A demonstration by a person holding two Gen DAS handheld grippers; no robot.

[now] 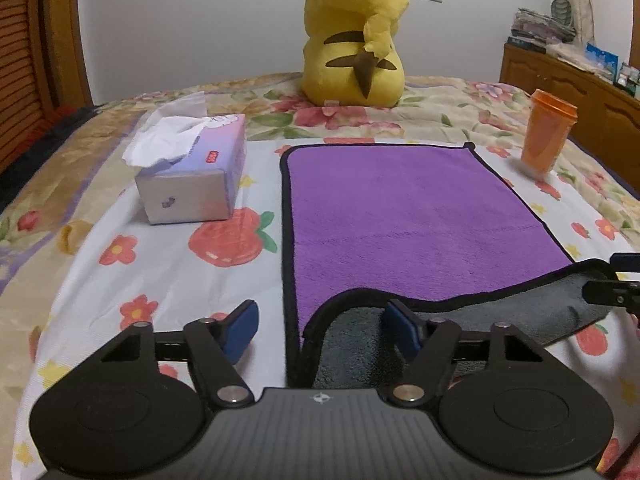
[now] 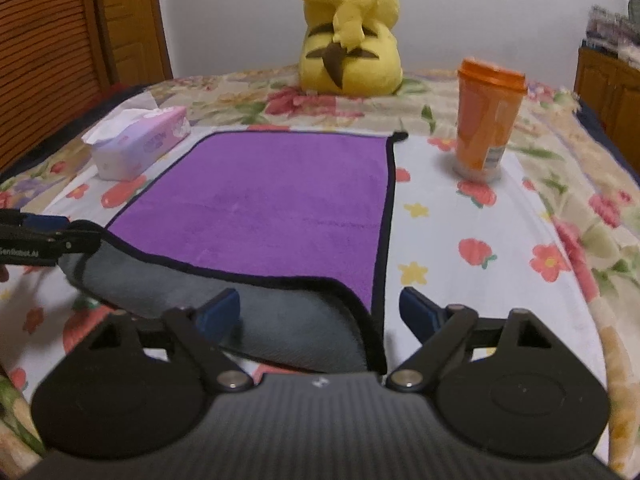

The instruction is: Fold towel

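Towel (image 1: 408, 216) is lying purple side up on the floral bedsheet (image 1: 168, 272), its near edge curling up grey; your left gripper (image 1: 320, 330) and right gripper (image 2: 320, 312) are both hanging released, each straddling a near corner, clamping nothing.

Ahead of the jaws, the plush toy (image 1: 354, 36) loses its head and ears to the top edge in both views. The towel (image 1: 408, 216) has its near hem turned up, and the body of the left gripper (image 1: 320, 330) hides the lowest part of it. From the left wrist, the right gripper (image 1: 618, 284) shows only as a sliver cut by the right edge, so its jaw state cannot be told there. The cup (image 2: 486, 120) is blurred, its label unreadable. Print on the tissue box (image 1: 196, 172) is too small to read.
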